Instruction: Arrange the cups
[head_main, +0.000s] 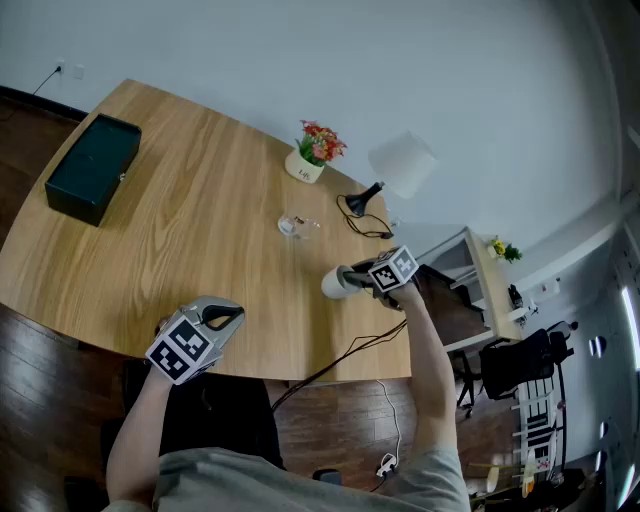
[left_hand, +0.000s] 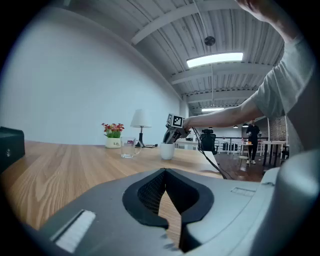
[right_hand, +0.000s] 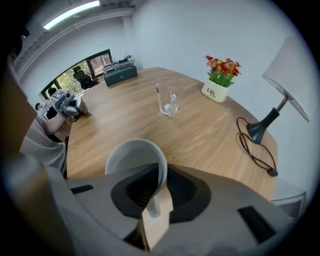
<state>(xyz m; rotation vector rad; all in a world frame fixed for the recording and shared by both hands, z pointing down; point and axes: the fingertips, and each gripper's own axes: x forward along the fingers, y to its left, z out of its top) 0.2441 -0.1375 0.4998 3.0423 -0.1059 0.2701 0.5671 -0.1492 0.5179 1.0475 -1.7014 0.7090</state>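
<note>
A white cup (head_main: 335, 283) stands near the table's right front edge, and it appears to rest on the wood. My right gripper (head_main: 360, 278) points steeply down and is shut on its rim. In the right gripper view one jaw sits inside the white cup (right_hand: 132, 157) and the other outside, at my right gripper (right_hand: 159, 185). A clear glass cup (head_main: 291, 226) with a handle stands further back, apart from the white one. My left gripper (head_main: 225, 318) hovers at the table's front edge, shut and holding nothing. From the left gripper view (left_hand: 165, 172) both the glass cup (left_hand: 128, 148) and the white cup (left_hand: 167, 150) show far ahead.
A potted flower (head_main: 312, 155) and a white-shaded lamp (head_main: 395, 170) with a black cable (head_main: 362, 228) stand at the back right. A dark green box (head_main: 93, 167) lies at the far left. Another cable (head_main: 340, 360) hangs over the table's front edge (head_main: 300, 378).
</note>
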